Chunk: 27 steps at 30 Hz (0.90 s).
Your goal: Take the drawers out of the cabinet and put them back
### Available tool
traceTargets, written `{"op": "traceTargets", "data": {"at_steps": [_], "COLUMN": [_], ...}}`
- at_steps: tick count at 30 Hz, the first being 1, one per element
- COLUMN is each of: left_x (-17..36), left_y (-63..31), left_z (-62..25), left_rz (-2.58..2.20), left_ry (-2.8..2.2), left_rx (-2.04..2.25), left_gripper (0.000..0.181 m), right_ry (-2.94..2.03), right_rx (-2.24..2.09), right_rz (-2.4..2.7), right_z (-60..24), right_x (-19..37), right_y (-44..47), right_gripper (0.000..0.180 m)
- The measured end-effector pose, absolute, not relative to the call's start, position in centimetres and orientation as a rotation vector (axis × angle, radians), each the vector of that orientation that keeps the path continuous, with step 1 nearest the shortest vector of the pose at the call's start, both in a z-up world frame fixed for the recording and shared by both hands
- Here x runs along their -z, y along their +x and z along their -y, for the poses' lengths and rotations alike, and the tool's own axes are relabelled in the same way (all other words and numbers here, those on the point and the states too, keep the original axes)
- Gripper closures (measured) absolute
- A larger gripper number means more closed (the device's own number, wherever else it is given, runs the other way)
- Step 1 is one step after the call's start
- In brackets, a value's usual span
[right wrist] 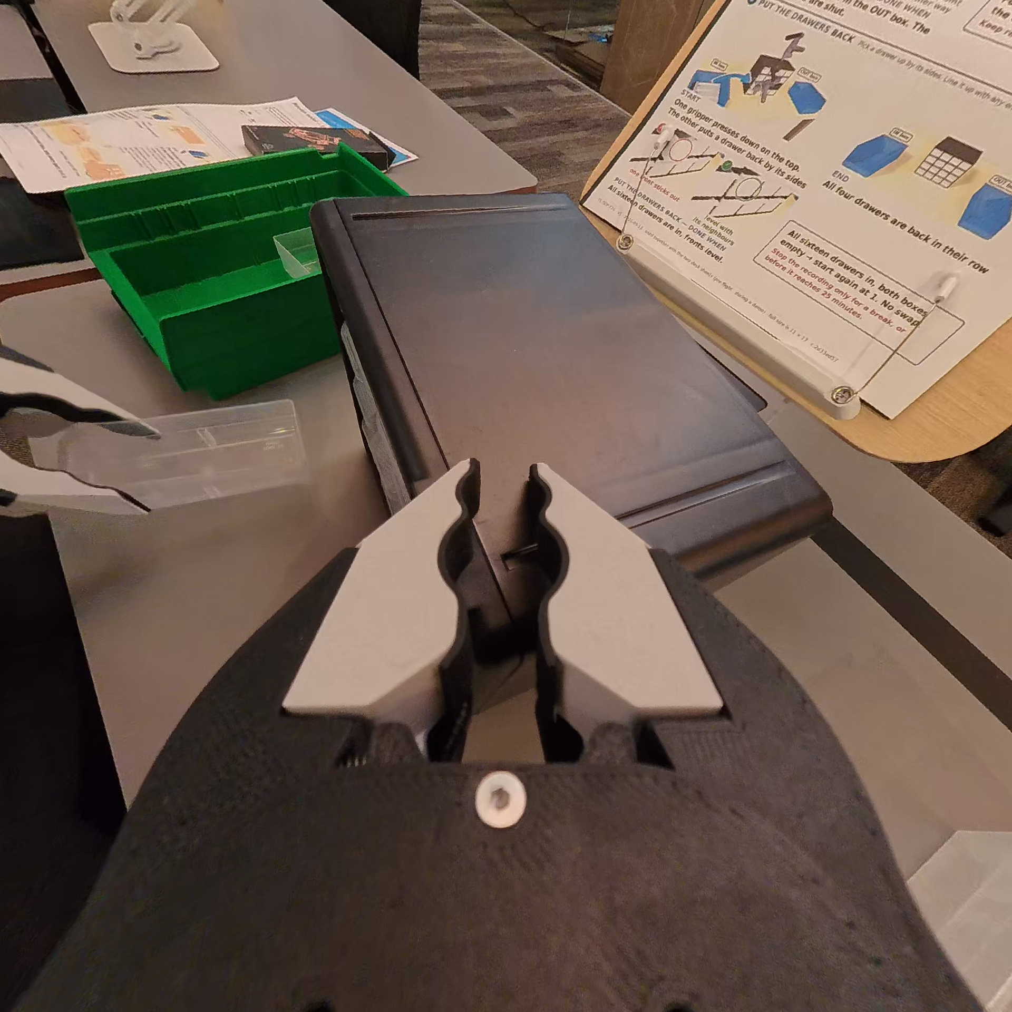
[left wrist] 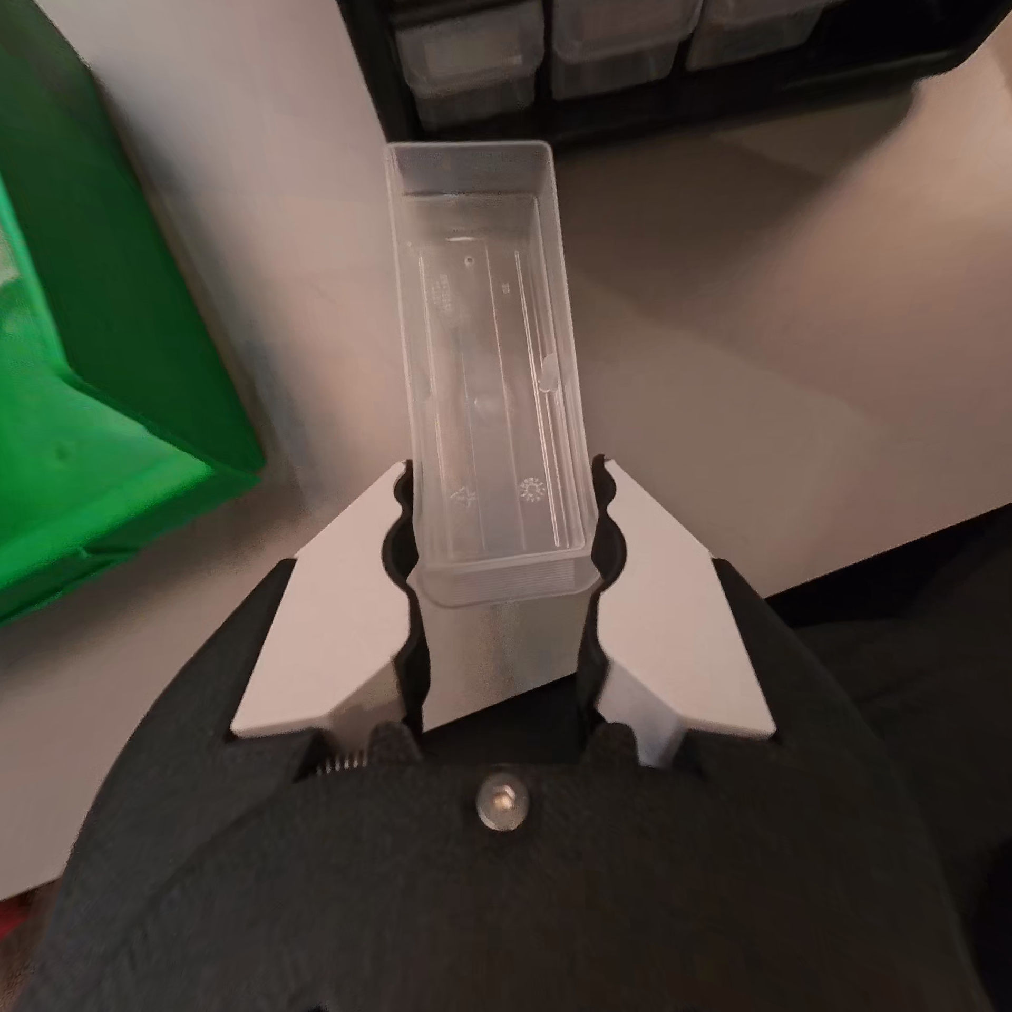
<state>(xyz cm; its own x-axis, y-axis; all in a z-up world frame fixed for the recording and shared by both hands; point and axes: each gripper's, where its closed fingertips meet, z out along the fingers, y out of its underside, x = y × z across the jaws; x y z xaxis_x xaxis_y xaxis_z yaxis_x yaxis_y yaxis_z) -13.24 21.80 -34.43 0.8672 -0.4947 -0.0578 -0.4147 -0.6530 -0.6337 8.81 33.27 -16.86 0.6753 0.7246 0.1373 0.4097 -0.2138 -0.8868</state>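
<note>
Pinching a clear, empty drawer [left wrist: 493,372] by its long sides, the left gripper [left wrist: 502,465] holds it above the tabletop [left wrist: 766,306], short of the cabinet [left wrist: 630,60], its far end pointing at the cabinet's front. The right gripper [right wrist: 502,471], its jaws nearly together and holding nothing, sits over the cabinet's black top. Left of the cabinet stands a green bin [right wrist: 219,263] with another clear drawer [right wrist: 295,253] inside.
</note>
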Motion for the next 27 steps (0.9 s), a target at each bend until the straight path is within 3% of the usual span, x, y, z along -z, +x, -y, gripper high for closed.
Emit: {"op": "traceTargets", "data": {"at_steps": [8, 27], "left_x": [28.2, 24.6], "left_y": [-7.6, -5.3], "left_z": [-22.7, -27.1], "left_rz": [-0.837, -0.742], "left_ry": [-2.292, -2.317], "left_rx": [0.319, 0.374], "left_gripper": [0.118, 0.118], "right_ry": [-1.843, -1.838], "right_rx": [-0.375, -0.360], "right_rz": [0.896, 0.890], "right_z": [-33.2, -33.4], "right_x": [16.9, 16.9], "right_y": [8.8, 8.9], "right_gripper": [0.164, 0.166]}}
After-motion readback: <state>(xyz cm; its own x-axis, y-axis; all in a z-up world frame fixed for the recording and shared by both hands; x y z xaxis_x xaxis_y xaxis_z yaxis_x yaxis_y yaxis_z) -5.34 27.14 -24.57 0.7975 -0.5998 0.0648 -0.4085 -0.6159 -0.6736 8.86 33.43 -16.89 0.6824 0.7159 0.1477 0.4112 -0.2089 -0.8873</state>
